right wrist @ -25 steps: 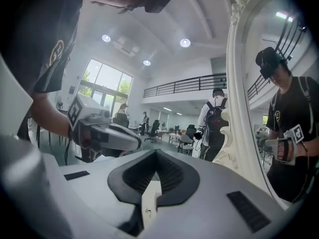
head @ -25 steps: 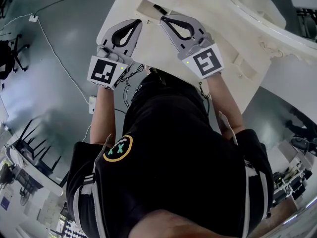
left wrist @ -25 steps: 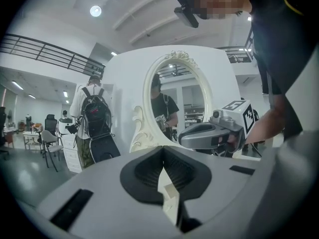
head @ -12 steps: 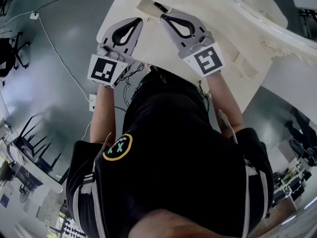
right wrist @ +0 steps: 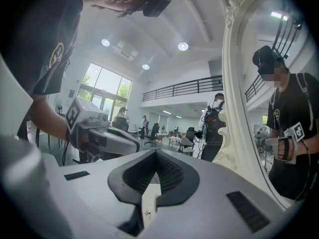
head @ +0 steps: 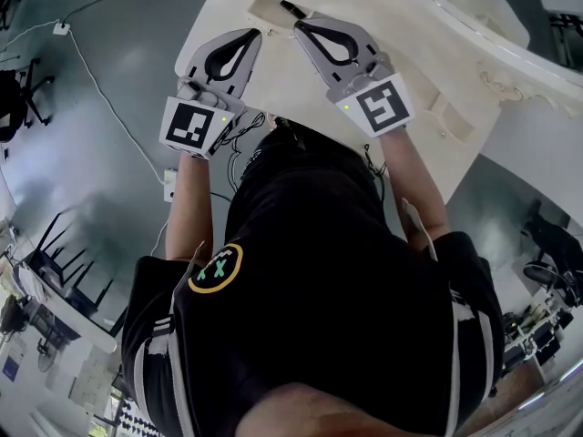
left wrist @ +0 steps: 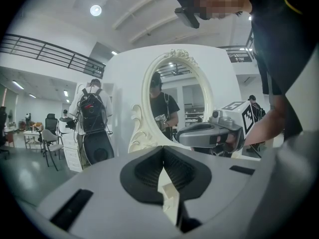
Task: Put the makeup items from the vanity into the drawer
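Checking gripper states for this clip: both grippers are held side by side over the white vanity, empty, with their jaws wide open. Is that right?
Not quite: the jaws are not open. The left gripper and the right gripper are both shut, with their tips meeting, as the left gripper view and the right gripper view show. The rest holds: they are side by side over the white vanity, and both are empty.

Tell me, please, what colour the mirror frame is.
Cream white; the mirror frame shows best in the left gripper view.

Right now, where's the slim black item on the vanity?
Head view, top centre: the slim black item lies on the vanity, just beyond the tip of the shut right claw, with the left claw further to its left.
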The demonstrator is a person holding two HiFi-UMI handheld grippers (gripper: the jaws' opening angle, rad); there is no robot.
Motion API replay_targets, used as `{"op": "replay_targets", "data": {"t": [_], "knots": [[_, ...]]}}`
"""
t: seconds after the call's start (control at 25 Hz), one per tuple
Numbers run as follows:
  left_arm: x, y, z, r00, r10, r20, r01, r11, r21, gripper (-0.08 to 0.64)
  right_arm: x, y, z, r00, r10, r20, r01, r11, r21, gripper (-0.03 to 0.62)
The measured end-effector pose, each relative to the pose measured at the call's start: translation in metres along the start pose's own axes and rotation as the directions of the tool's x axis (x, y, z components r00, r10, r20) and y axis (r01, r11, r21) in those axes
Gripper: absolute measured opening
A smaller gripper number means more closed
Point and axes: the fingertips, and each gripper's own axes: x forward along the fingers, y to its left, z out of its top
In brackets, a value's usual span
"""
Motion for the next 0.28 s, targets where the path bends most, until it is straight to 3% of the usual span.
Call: {"op": "replay_targets", "data": {"t": [0.28], "knots": [[0.0057, 0.0057, -0.0091, 0.999, 0.017, -0.027, -0.017, 1.000, -0.006, 0.020, 0.0035, -0.0061, -0.0070, 1.000, 0.000, 0.004, 0.000, 1.000, -0.004, 0.020]]}}
